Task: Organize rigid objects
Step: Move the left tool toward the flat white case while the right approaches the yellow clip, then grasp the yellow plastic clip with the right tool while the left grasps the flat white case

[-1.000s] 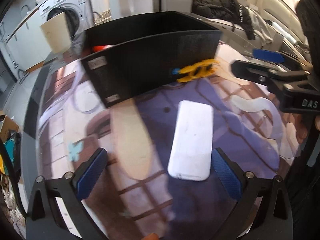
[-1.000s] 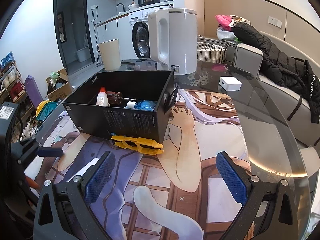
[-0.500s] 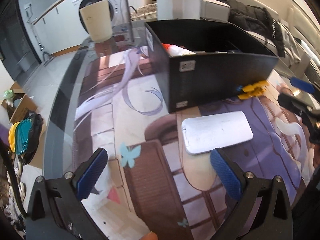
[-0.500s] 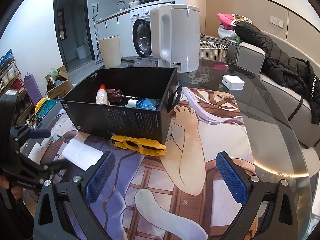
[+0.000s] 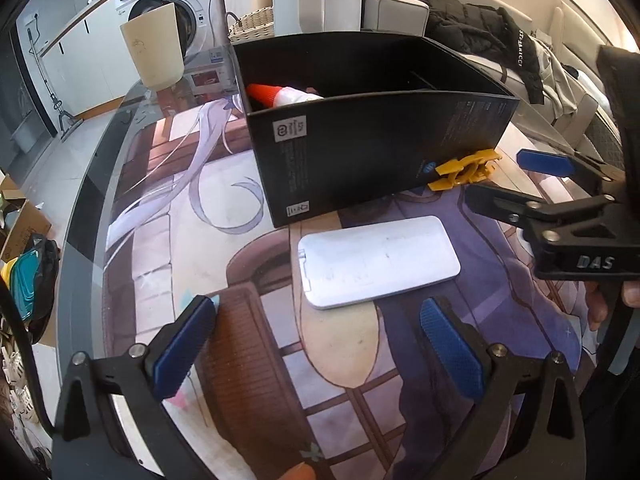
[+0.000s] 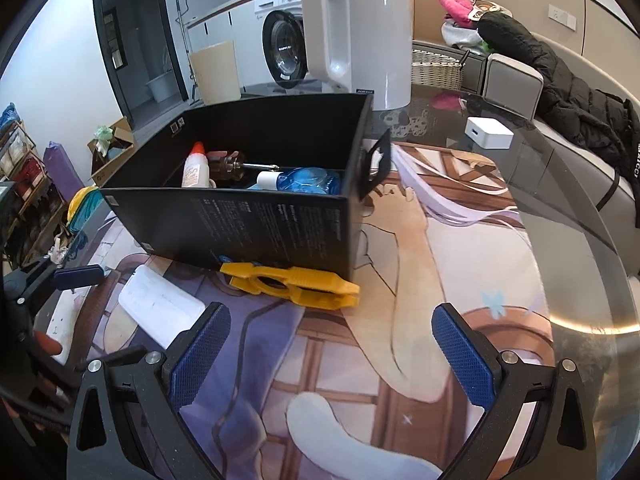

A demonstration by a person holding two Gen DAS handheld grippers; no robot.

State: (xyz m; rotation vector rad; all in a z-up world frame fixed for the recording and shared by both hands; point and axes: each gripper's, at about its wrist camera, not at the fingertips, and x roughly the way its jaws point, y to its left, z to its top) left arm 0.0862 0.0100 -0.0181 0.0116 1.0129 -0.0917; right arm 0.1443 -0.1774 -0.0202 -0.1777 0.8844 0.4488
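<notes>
A black open box (image 5: 380, 136) (image 6: 256, 216) stands on the printed mat. Inside it lie a white bottle with an orange cap (image 5: 280, 96) (image 6: 194, 166), a brown bottle (image 6: 228, 166) and a blue bottle (image 6: 308, 182). A yellow plastic clip (image 6: 292, 286) (image 5: 464, 166) lies against the box's near wall. A flat white case (image 5: 378, 262) (image 6: 160, 310) rests on the mat just ahead of my left gripper (image 5: 320, 344), which is open and holds nothing. My right gripper (image 6: 332, 356) is open too, hovering a little short of the clip.
A white kettle (image 6: 356, 36) stands behind the box, with a beige cup (image 6: 216, 72) (image 5: 154, 52) to its left. A small white cube (image 6: 488, 132) sits on the glass table (image 6: 580, 248) at the right. A black jacket (image 6: 560, 92) lies on the sofa.
The left gripper swung left and back, so the white case now lies crosswise ahead of it. The right gripper crept closer to the yellow clip and box.
</notes>
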